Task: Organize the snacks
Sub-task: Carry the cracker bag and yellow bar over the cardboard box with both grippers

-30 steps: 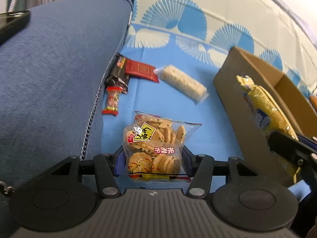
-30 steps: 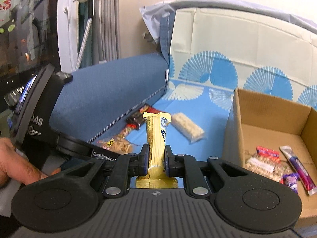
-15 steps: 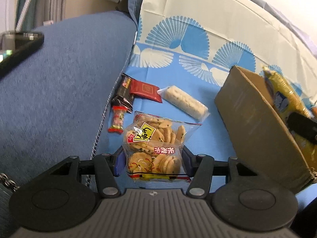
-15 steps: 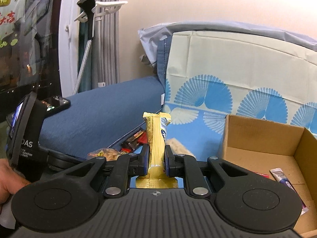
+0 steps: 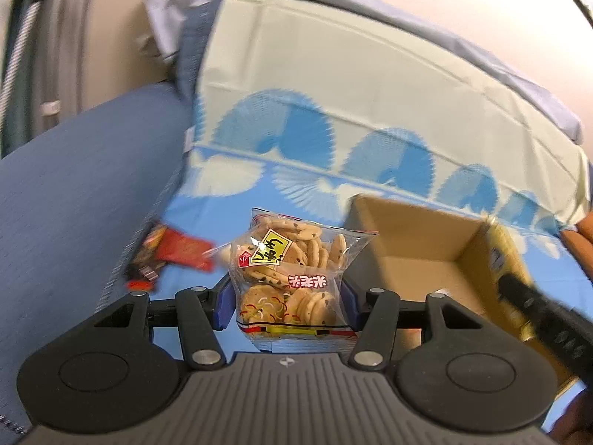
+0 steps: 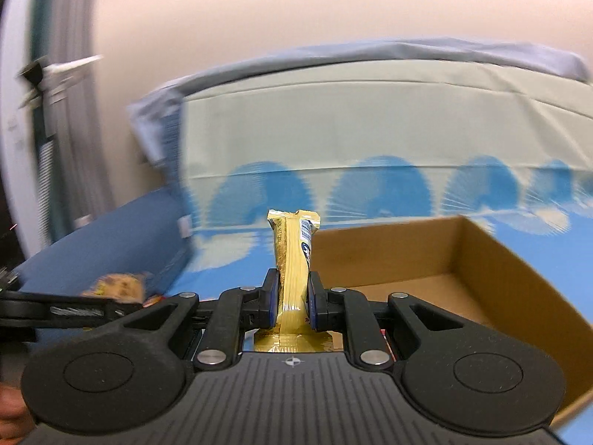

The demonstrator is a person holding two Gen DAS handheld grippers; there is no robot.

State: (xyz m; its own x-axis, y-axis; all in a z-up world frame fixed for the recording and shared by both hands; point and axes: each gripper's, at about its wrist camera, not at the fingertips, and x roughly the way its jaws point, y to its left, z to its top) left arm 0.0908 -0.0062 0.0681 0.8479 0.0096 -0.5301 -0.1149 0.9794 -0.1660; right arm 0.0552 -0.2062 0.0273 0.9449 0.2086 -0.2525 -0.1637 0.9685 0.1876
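Left wrist view: one cardboard box [image 5: 415, 256], contents hidden by blur. Left tongs [image 5: 287, 306] clamped one clear cracker bag [image 5: 292, 270], held above the blue cloth [image 5: 237, 200]. One red packet [image 5: 181, 250] lay left.

Right wrist view: right tongs [image 6: 292, 298] gripped one upright gold bar wrapper [image 6: 292, 256] before the box [image 6: 481, 270].

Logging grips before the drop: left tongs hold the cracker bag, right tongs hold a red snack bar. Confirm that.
Not quite: the bar in the right tongs is gold, not red, per the right wrist view. The left tongs do hold the cracker bag.
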